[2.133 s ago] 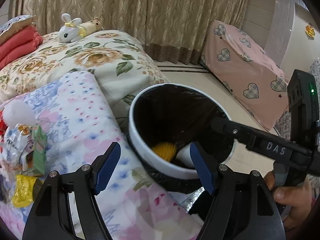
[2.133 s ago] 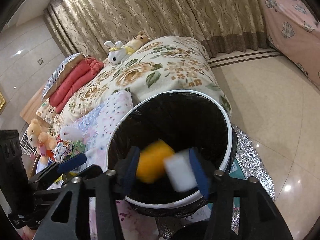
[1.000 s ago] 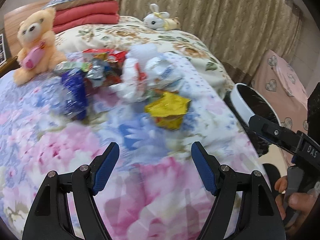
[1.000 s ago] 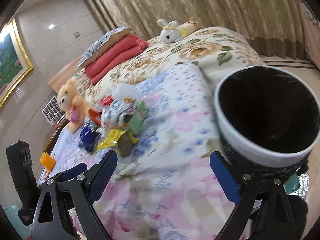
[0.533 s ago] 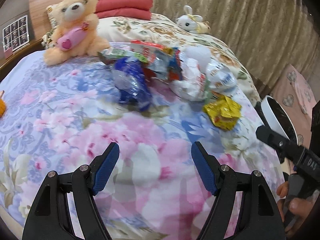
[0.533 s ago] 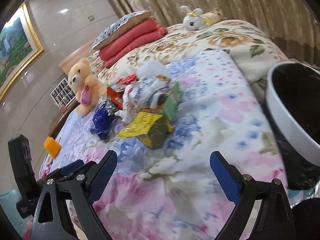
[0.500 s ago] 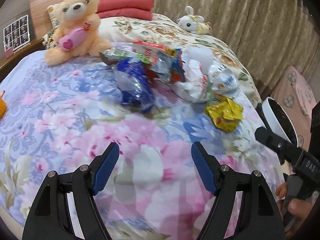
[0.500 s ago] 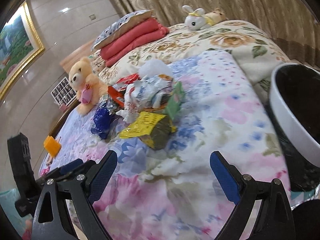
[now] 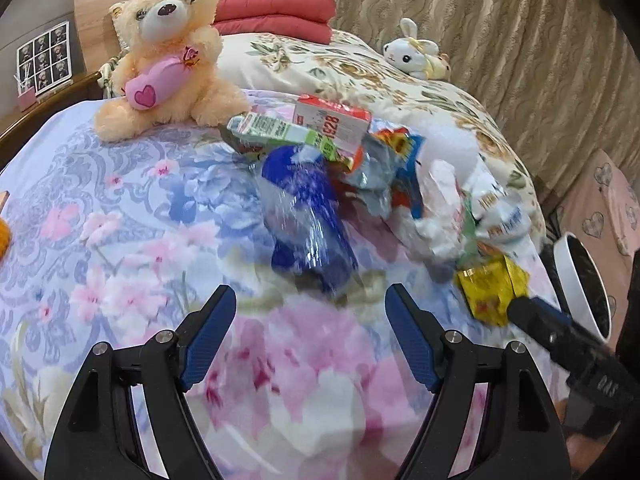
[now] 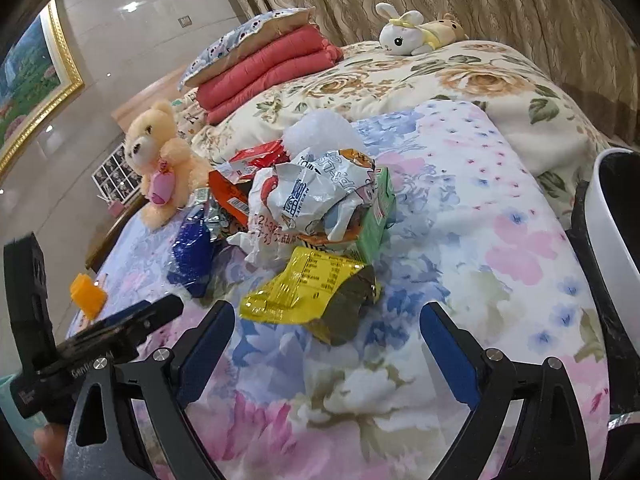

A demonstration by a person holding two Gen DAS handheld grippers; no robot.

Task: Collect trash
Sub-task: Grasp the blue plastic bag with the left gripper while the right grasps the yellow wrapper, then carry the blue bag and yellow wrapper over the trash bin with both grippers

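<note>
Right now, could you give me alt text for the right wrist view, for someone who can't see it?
An open hand-held gripper points at a yellow wrapper before a heap of crumpled wrappers on a floral bedspread; a white-rimmed bin is at right.

1. Right tongs: spread wide, empty, above the floral bed
2. Yellow wrapper: just ahead of the tongs, at the near edge of the trash pile
3. Bin: white rim, right edge
4. Left tongs: lower left, near the blue wrapper
</note>
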